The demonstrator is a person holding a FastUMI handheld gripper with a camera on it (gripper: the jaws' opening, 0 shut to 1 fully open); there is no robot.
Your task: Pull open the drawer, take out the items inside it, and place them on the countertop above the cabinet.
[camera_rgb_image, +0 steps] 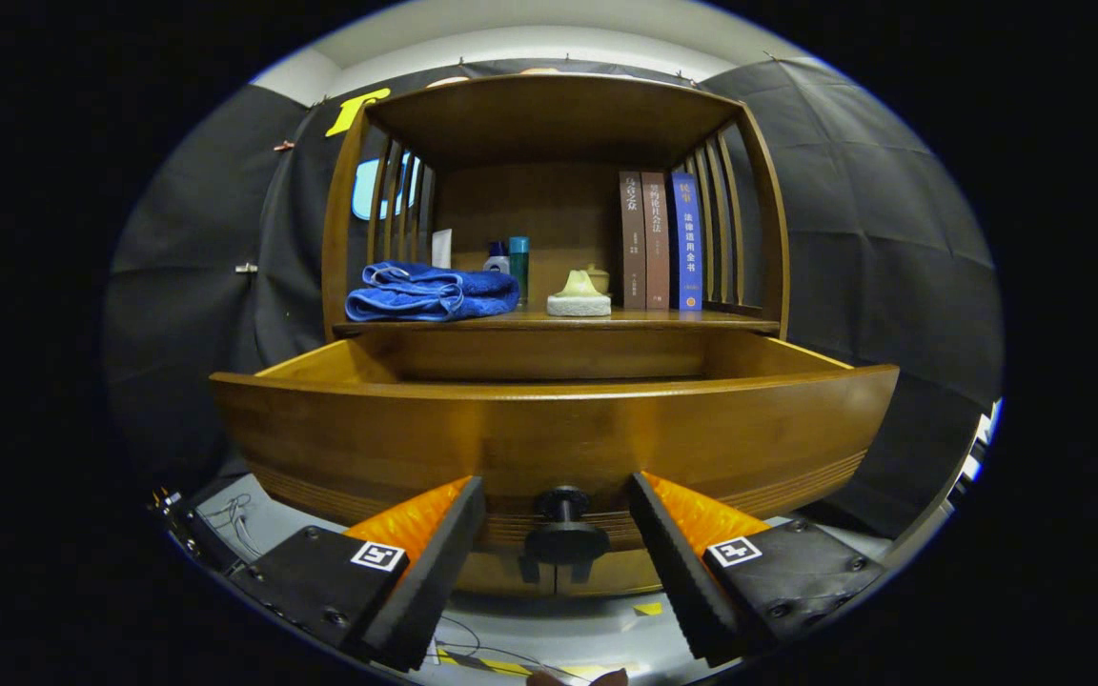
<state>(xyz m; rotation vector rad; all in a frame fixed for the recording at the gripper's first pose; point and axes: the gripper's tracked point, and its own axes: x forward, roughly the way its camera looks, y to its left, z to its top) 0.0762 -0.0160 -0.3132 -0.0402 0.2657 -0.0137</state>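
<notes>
the gripper [557, 510] was open wide at the bottom middle of the frame, with nothing held. the dark knob [564, 529] sat between its two fingers, and neither finger touched it. the wooden drawer [554, 433] was pulled out across the middle of the frame, and its inside could not be seen past its front wall. above it, the countertop [663, 321] held a folded blue towel [430, 292] on the left, some small bottles [511, 259] behind it, a pale sponge [579, 295] in the middle, and three upright books [660, 240] on the right.
</notes>
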